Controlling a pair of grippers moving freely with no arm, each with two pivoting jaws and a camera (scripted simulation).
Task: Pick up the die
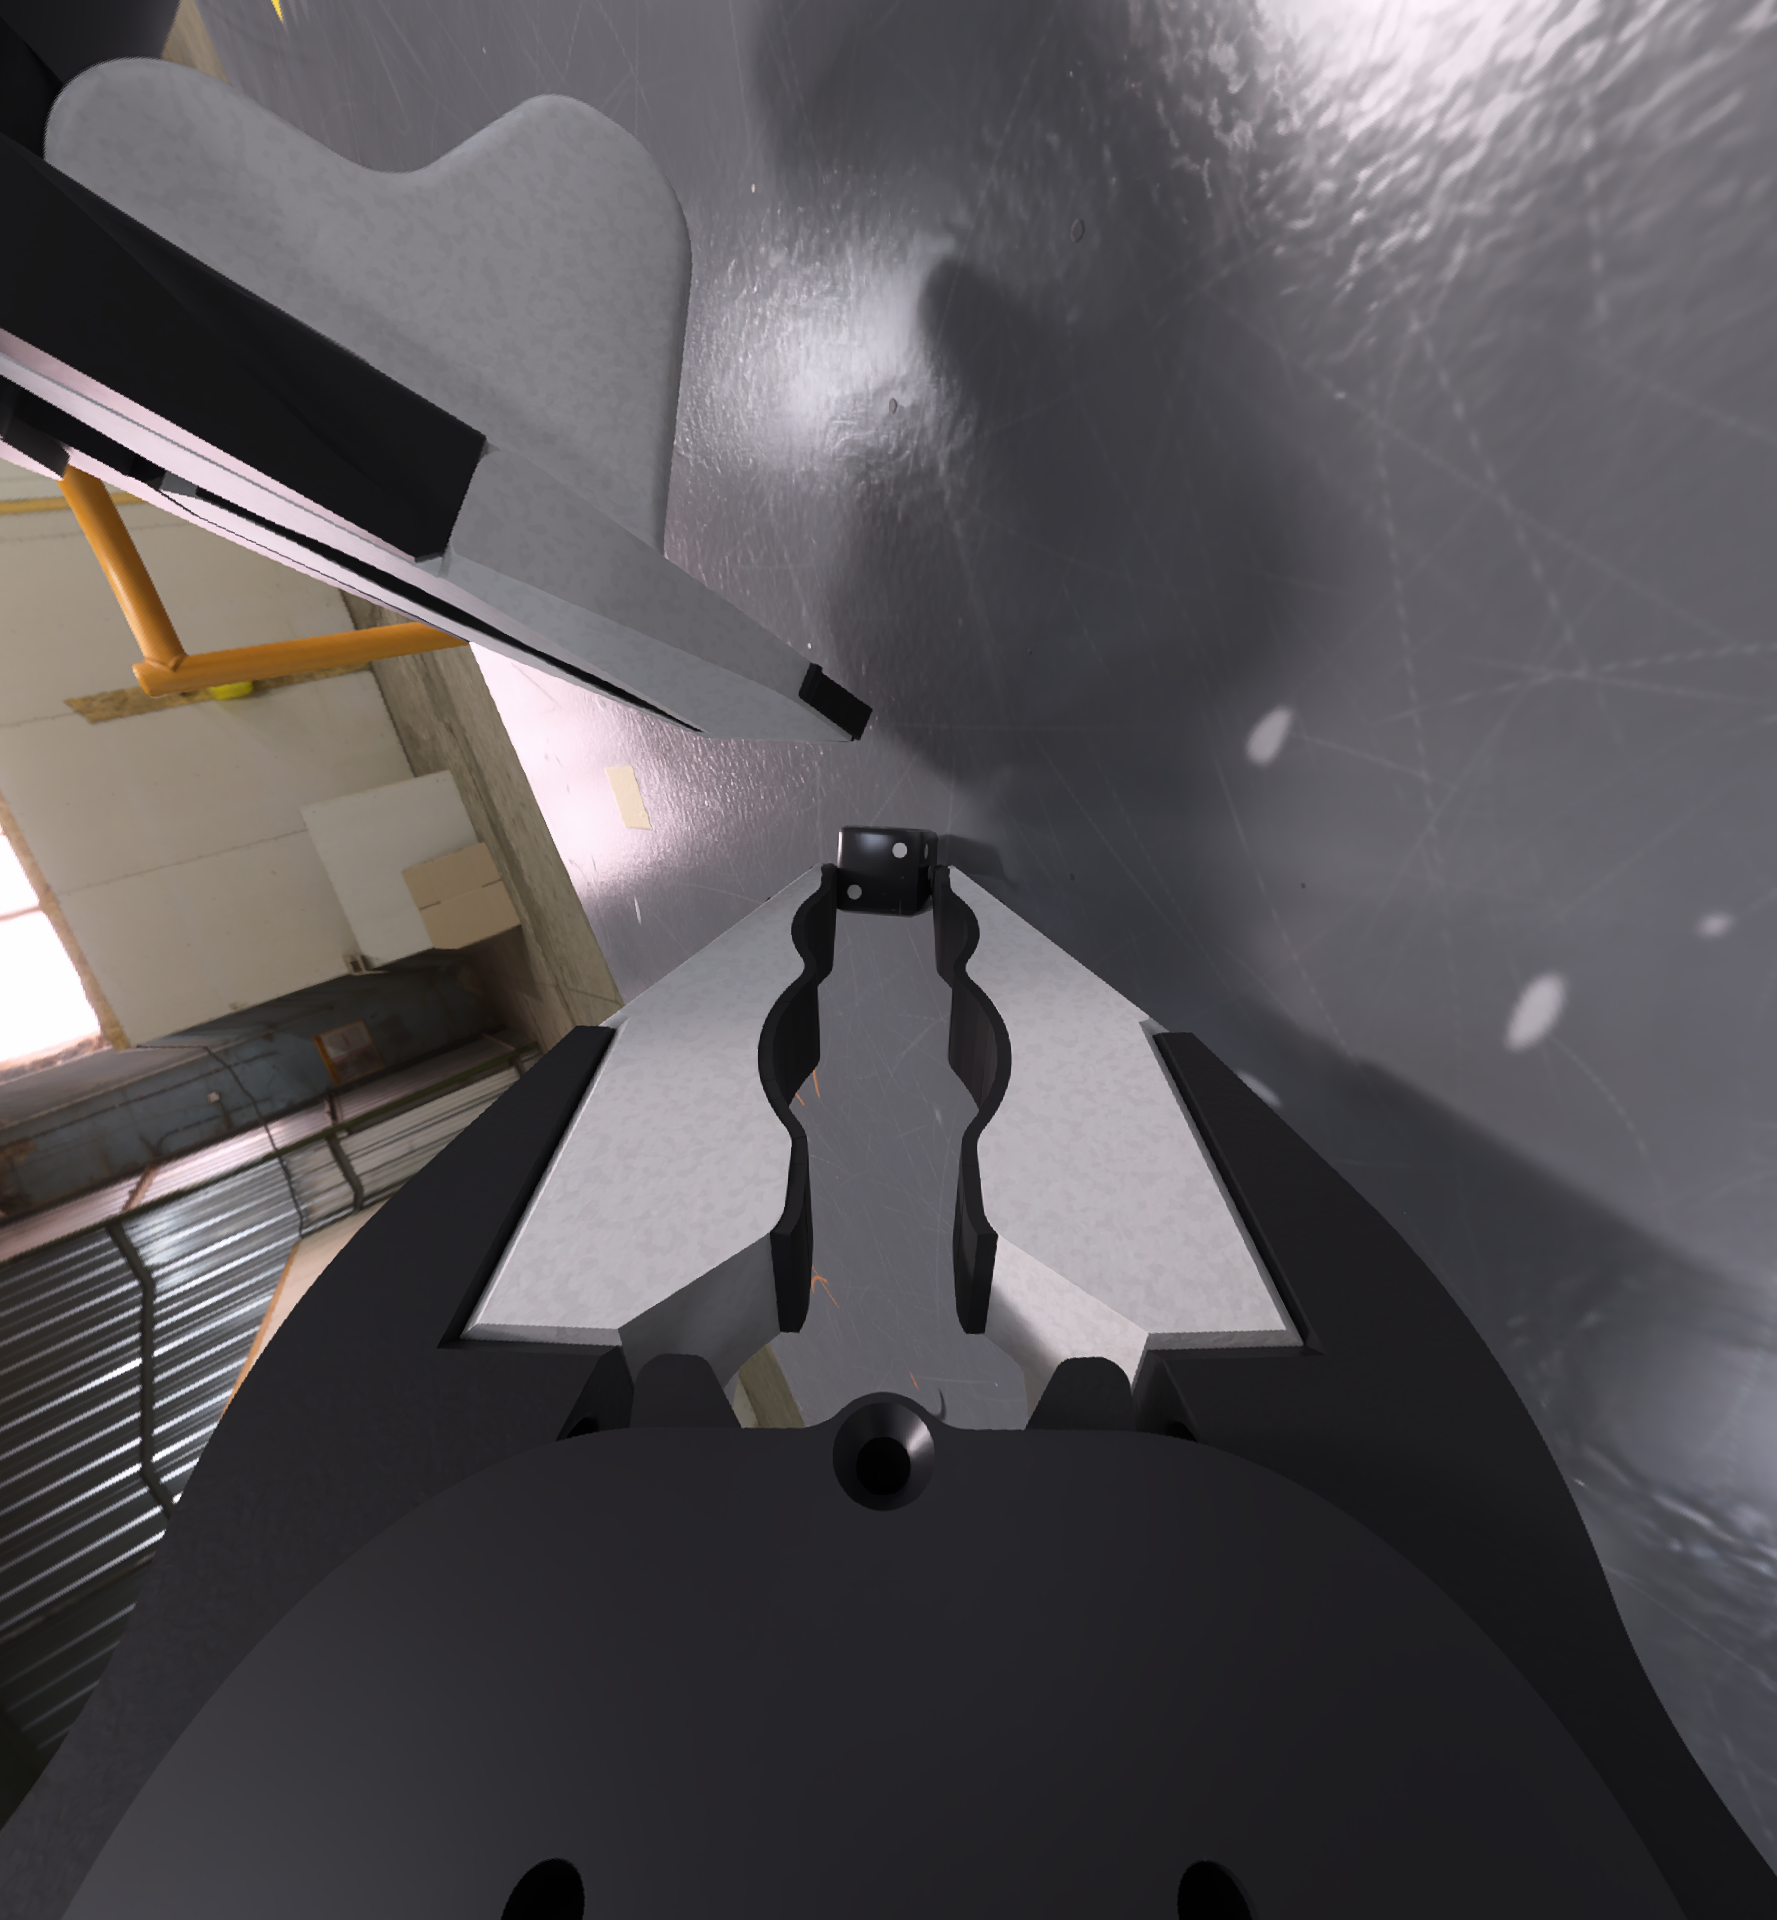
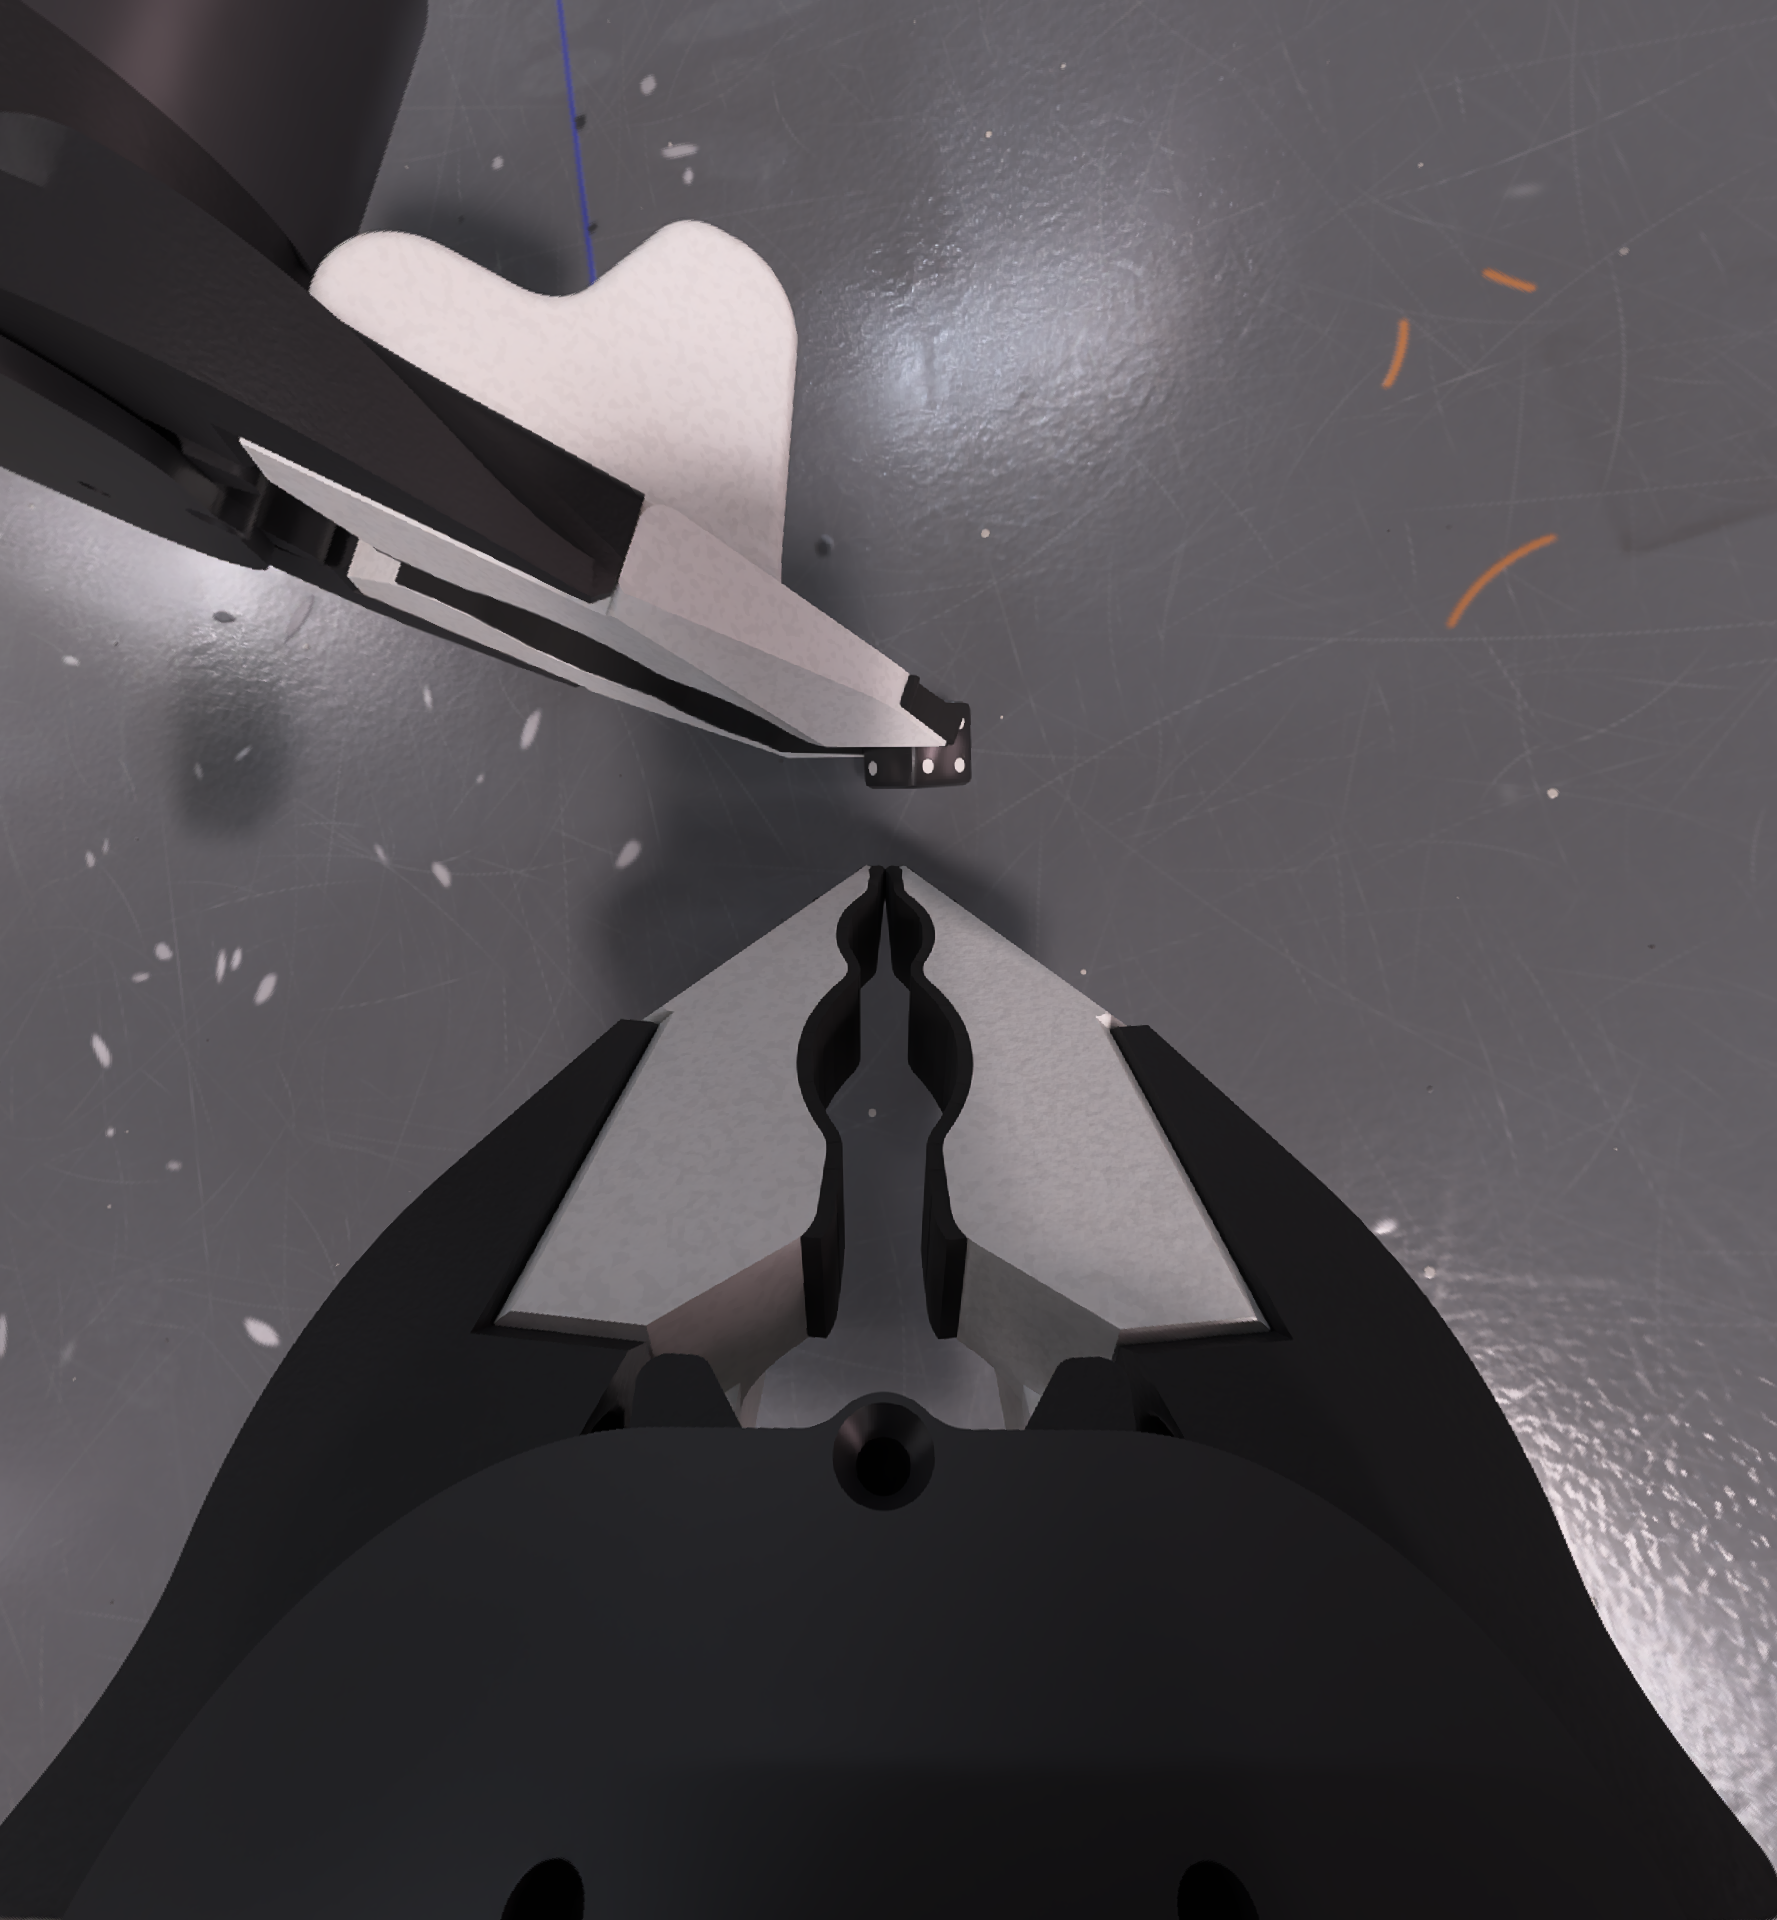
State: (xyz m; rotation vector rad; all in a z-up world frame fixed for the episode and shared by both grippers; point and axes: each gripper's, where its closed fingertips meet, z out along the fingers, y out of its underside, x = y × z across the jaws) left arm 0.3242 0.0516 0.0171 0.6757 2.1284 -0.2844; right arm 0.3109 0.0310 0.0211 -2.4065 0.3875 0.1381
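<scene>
Left wrist view, die (image 1: 886, 871) btwn left fingers (image 1: 830, 891)

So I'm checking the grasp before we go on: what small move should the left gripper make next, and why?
Probably a short, straight lift. The left gripper is shut on the black die at its fingertips, just above the grey table. The right gripper is shut, empty, and apart from the die.
</scene>
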